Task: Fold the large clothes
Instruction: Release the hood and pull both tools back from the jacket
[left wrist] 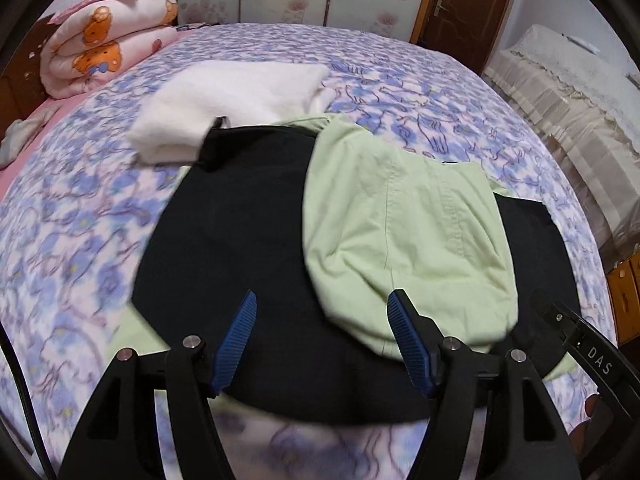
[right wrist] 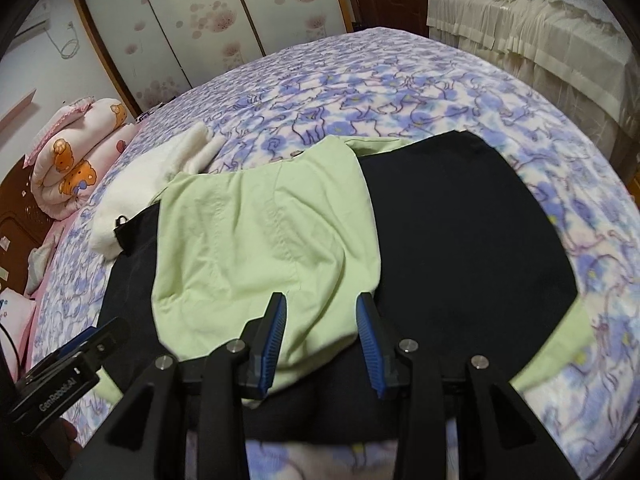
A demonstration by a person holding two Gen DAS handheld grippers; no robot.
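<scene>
A large black garment (left wrist: 248, 232) lies spread on the bed, and a pale green cloth part (left wrist: 404, 224) is folded over its right half. In the right wrist view the green part (right wrist: 248, 248) covers the left of the black cloth (right wrist: 460, 240). My left gripper (left wrist: 323, 298) hovers over the near edge of the garment, open, with nothing between its blue pads. My right gripper (right wrist: 321, 300) hangs above the green edge, its jaws apart and not pressing on any cloth. Each gripper also shows in the other's view, the right gripper (left wrist: 580, 344) at the right edge and the left gripper (right wrist: 68, 368) at the lower left.
A folded white garment (left wrist: 228, 100) lies beyond the black one on the floral bedcover (left wrist: 72, 220). A rolled pink quilt (left wrist: 104, 48) sits at the bed's far left. A cream-covered piece of furniture (left wrist: 560, 92) stands to the right, with sliding wardrobe doors (right wrist: 192, 20) behind.
</scene>
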